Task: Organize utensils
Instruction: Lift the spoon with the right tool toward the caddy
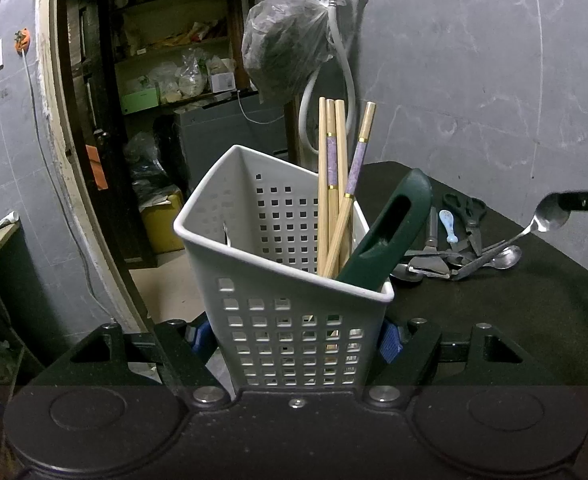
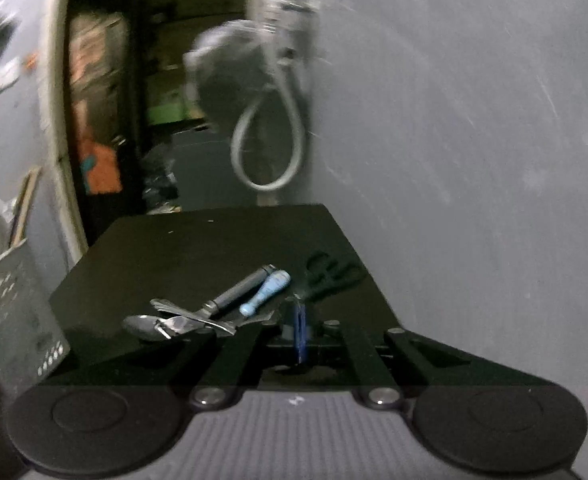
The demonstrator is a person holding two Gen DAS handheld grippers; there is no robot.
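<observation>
The left claw (image 1: 294, 340) is clamped on the white perforated basket (image 1: 277, 280), which holds chopsticks (image 1: 336, 184) and a green handle (image 1: 390, 232). The right claw (image 2: 300, 332), fingers together, grips a spoon (image 1: 550, 216) above the pile of utensils (image 1: 454, 248) near the bench's (image 1: 514, 320) far edge.

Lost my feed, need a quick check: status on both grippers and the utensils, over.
Left gripper clamped on white basket. Right gripper shut on spoon, bowl end raised. Scissors and peeler left on table; path to basket open.

Chopsticks (image 1: 336, 184) in basket (image 1: 253, 280), utensil pile (image 1: 454, 252) to its right
</observation>
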